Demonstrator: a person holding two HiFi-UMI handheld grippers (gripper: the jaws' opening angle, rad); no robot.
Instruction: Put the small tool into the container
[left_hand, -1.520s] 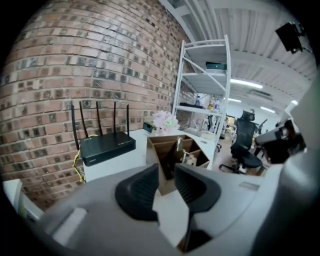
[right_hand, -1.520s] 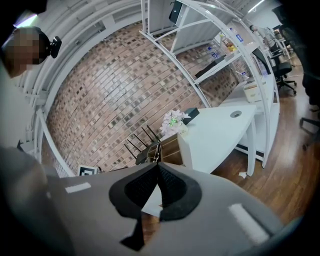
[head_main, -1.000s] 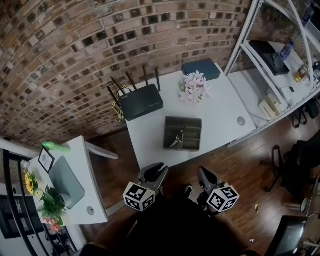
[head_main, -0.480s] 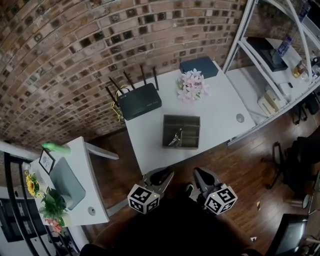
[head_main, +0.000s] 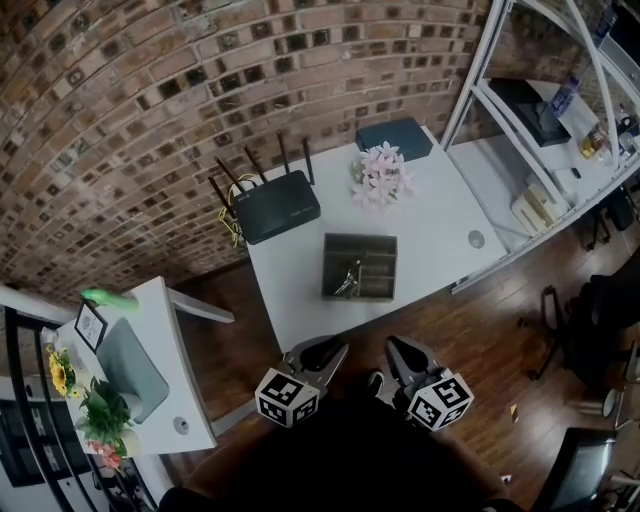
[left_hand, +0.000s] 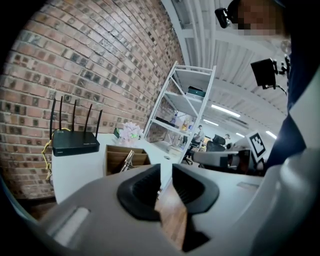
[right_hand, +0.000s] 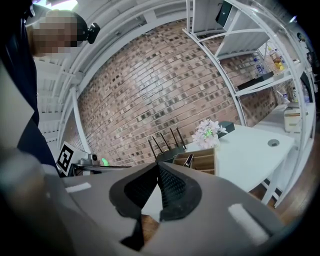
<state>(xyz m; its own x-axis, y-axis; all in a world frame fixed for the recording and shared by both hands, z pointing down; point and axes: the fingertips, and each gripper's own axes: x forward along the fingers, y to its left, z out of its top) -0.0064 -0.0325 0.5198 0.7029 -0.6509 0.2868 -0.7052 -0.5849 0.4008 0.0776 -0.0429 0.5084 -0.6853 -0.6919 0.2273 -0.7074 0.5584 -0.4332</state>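
Holding the left gripper at lower centre of the head view, just narrowing its empty jaws to a slim gap. Holding the right gripper beside it, pinched together on nothing. Resting the small tool inside the container at mid-frame.

We hold both grippers side by side at the bottom centre of the head view, pointing up the frame. Our left gripper has just been closing slightly; its jaws stand a narrow gap apart with nothing between them. Our right gripper has its jaw tips touching, empty.
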